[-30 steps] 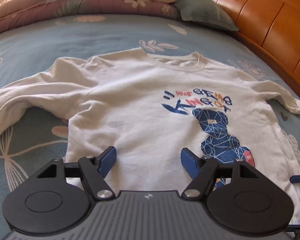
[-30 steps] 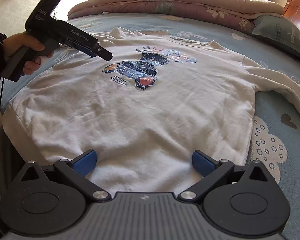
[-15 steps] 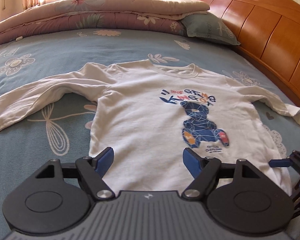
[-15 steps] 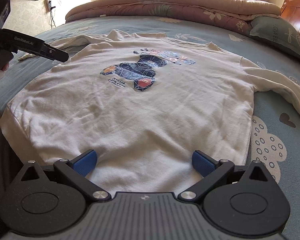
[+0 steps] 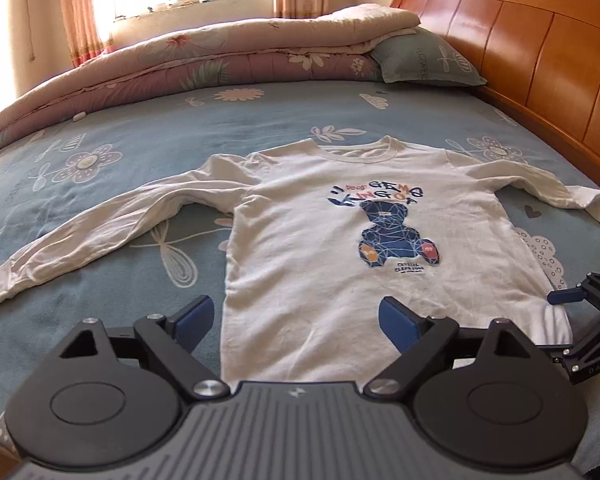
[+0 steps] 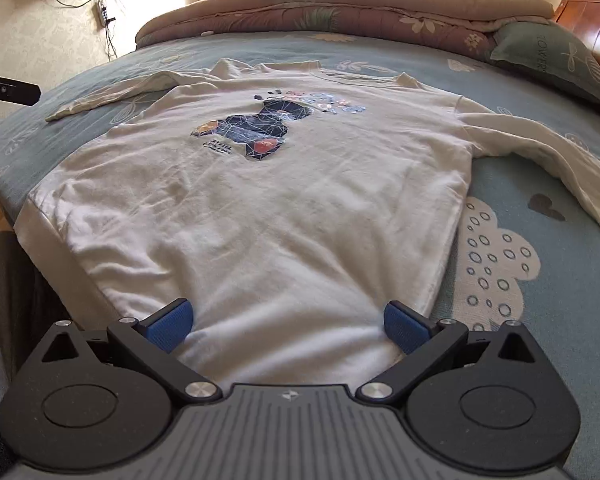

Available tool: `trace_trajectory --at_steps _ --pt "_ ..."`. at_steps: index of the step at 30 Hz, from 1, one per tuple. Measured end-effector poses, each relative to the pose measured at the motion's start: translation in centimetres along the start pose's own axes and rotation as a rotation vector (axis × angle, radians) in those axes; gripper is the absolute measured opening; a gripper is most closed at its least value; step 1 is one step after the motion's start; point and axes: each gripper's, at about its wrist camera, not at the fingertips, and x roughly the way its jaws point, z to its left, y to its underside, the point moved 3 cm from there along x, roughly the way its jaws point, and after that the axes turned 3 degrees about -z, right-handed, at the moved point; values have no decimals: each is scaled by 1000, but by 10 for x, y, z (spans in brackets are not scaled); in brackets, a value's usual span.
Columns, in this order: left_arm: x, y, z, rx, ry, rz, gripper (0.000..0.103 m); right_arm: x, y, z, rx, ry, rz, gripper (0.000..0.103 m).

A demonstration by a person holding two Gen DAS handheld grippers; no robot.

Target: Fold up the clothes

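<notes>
Nothing folded yet. White long-sleeved shirt (image 5: 340, 248) spread flat, print side up, on the blue flowered bed (image 5: 148, 140), neck toward the rolled quilt (image 5: 204, 64) and window, hem at the near edge of the mattress. Both sleeves stretched out sideways: one long and loose across the bedsheet (image 5: 88, 236), the other bent near the wooden headboard (image 5: 540, 52), its cuff turned back on itself. Body mostly smooth, faint creases across the lower half. By the look of it, only the laying-out done; sleeve folds, side folds and the final halving all left to do.

Left gripper (image 5: 296, 320) held low over the hem's left corner, fingers spread wide, nothing between them. Right gripper (image 6: 288, 320) low over the hem near the shirt's right side, fingers likewise spread, cloth visible between the pads but not pinched. From the left view, right gripper's fingers (image 5: 568, 296) seen beside the hem's far corner. Probably poised to take hold of the hem, though hard to say for certain.

Writing: on the chest print above the blue geometric bear (image 5: 396, 236), large letters reading roughly "GEMS KINGOF", uncertain; small caption under the bear too small to read. On the green pillow (image 5: 424, 60), "FLOWERS" printed along one edge. "DAS" faintly on the right gripper's black frame in the left view.
</notes>
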Motion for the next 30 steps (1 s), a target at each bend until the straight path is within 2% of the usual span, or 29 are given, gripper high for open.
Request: trace_trajectory --at_steps 6,10,13,17,27,30 --pt "69 -4 -63 83 102 65 90 0 0 3 7 26 12 103" --pt "105 12 -81 162 97 121 90 1 1 3 20 36 10 103" --pt "116 29 -72 132 99 155 90 2 -1 4 33 50 21 103" --pt "107 36 -49 69 140 133 92 7 -6 5 52 71 50 103" --pt "115 -34 -9 -18 233 9 93 26 -27 10 136 153 142 103" --pt "138 -49 -2 -36 254 12 95 31 -32 10 177 189 162 103"
